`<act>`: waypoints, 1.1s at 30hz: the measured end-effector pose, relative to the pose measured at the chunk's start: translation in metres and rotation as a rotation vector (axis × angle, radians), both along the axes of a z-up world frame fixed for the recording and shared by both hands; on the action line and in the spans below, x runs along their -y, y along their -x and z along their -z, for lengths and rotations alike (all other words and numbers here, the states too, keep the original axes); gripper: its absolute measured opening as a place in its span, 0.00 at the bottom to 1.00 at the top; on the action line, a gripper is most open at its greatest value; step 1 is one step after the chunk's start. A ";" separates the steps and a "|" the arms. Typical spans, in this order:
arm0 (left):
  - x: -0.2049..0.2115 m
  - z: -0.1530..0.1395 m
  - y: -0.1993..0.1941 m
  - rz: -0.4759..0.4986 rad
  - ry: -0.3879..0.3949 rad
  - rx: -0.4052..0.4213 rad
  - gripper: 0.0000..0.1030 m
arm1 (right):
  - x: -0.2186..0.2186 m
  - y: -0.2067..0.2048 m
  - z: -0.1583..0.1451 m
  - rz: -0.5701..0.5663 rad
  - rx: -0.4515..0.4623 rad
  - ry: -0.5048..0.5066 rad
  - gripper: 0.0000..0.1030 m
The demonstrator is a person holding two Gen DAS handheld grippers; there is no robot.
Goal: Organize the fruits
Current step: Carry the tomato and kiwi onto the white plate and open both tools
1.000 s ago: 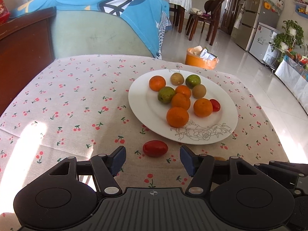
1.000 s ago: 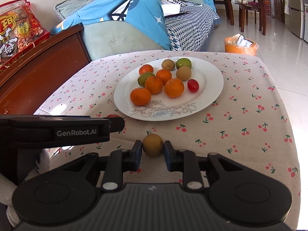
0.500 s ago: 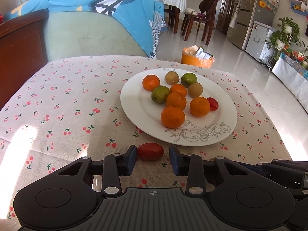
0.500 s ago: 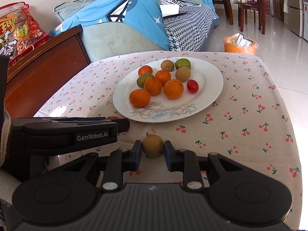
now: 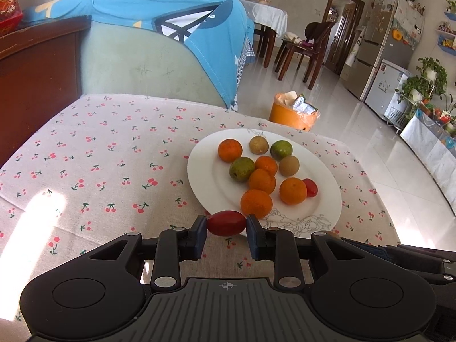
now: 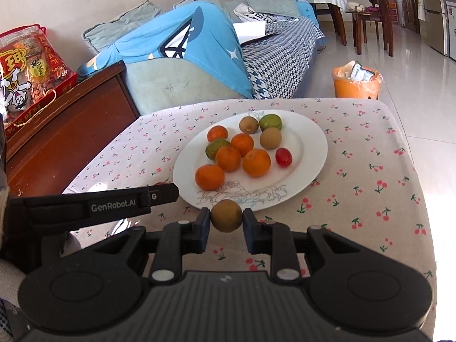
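Left gripper (image 5: pixel 226 227): tips down, squeezes the tomato (image 5: pixel 226 223) near the plate (image 5: pixel 205 182).
Right gripper (image 6: pixel 226 219): tips down, squeezes the kiwi (image 6: pixel 226 215).

Near edge of white plate (image 5: pixel 205 176) hidden behind red tomato (image 5: pixel 226 223) and left gripper (image 5: pixel 226 229). Same edge hidden in right wrist view by brown kiwi (image 6: pixel 226 215). Near part of bench (image 5: pixel 85 171) covered by both gripper bodies. Fridge magnets (image 5: pixel 397 34) far right too small to read. Snack bag (image 6: pixel 25 68) cut off at left edge.
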State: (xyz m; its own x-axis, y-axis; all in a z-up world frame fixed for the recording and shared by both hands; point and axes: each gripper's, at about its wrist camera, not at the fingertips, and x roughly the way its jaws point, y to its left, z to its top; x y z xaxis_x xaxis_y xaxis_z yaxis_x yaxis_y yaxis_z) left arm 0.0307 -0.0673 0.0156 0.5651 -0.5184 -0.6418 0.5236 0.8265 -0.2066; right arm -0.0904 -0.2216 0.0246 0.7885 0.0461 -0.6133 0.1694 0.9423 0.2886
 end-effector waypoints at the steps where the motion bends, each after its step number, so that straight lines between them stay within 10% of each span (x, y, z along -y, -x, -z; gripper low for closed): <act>1: 0.000 -0.003 -0.001 0.002 0.007 -0.001 0.27 | 0.002 -0.002 -0.004 -0.006 0.007 0.003 0.24; 11: 0.010 -0.022 -0.027 0.030 0.027 0.040 0.27 | 0.041 -0.038 -0.039 -0.104 0.060 0.072 0.24; 33: 0.033 0.003 -0.056 0.016 -0.041 -0.009 0.27 | 0.077 -0.097 0.005 -0.054 -0.037 -0.060 0.26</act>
State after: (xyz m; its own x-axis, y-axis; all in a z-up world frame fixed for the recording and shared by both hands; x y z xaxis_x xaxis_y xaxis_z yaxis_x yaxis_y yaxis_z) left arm 0.0866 -0.1000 0.0122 0.5513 -0.5003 -0.6677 0.5352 0.8260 -0.1771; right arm 0.0066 -0.2983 0.0200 0.7607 0.1253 -0.6369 0.1303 0.9317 0.3390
